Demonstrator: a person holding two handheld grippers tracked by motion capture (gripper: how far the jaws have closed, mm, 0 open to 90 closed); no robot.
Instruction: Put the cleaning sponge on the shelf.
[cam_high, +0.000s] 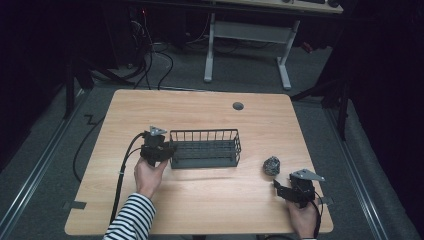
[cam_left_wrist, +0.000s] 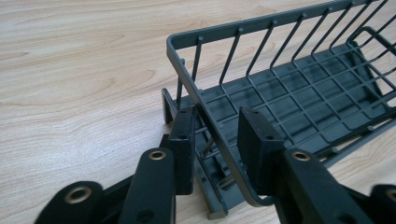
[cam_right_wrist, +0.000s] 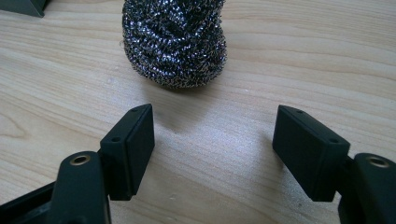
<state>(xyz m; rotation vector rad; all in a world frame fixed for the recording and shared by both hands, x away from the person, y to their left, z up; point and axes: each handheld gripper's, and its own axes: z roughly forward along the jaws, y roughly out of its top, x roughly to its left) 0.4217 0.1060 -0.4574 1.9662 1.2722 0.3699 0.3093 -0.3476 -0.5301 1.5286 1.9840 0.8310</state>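
Observation:
A dark grey wire basket stands on the wooden table, left of the middle. My left gripper is at its left end. In the left gripper view the jaws straddle the basket's end rim, one pad outside the wall and one inside, narrowed onto the wire. A steel wool scrubber lies to the right of the basket. My right gripper sits just short of it near the front right corner. In the right gripper view it stands wide open, with the scrubber beyond the fingertips and bare table between them.
A round grey cable grommet is set into the table near its far edge. Beyond the table stands a white desk frame, with cables on the floor. The gripper's black cable runs off the front left.

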